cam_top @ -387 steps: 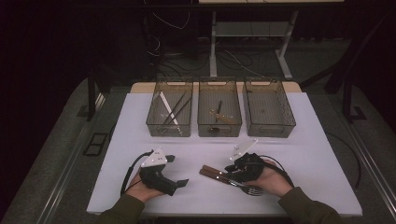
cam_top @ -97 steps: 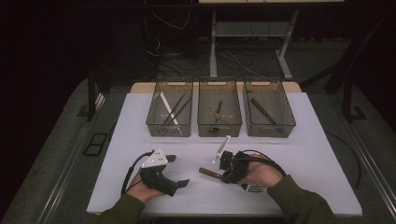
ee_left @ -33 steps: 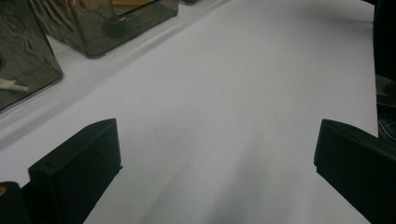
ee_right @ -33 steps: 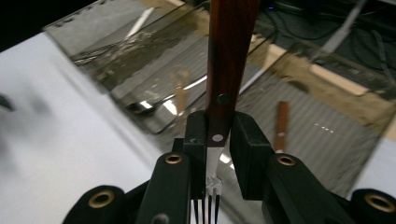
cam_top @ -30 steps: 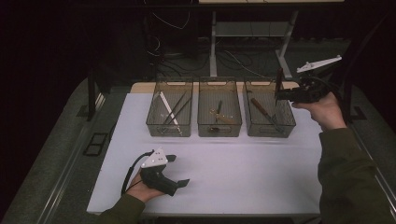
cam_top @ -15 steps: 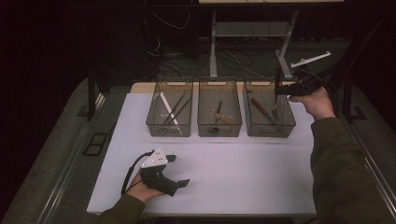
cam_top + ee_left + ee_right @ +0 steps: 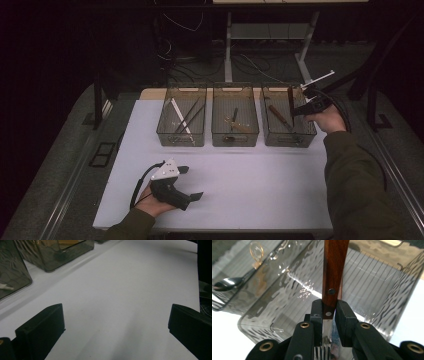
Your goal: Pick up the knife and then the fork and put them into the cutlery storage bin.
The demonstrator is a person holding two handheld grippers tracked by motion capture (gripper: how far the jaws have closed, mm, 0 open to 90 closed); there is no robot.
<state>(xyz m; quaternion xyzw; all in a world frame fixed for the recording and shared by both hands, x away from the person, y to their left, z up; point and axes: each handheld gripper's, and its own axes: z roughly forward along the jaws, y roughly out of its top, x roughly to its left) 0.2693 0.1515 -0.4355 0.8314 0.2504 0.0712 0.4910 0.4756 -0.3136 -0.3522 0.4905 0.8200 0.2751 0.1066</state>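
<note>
Cutlery sorting is the work in hand, and the right hand-held gripper (image 7: 296, 106) is pinching a wooden-handled fork (image 7: 334, 272) over the right-hand bin (image 7: 287, 135), one of three clear bins standing in a row along the far edge of the desk (image 7: 250, 180). In the right gripper view the two black jaws press on the fork just where the wooden handle meets the steel, with the tines showing below the pads and the handle rising away from the gripper toward the bin's ribbed floor. In the high view the handle shows as a dark, nearly upright bar just above the bin's right half, so its long axis stands steep rather than lying along the bin. The coming move likely turns on that: the fork hangs directly over the bin, and the handle end would go in first, beside a wooden-handled piece (image 7: 278, 115) already lying inside. The left hand-held gripper (image 7: 192, 182) rests on the desk near the front edge, well apart from the bins, its jaws spread with nothing between them.
</note>
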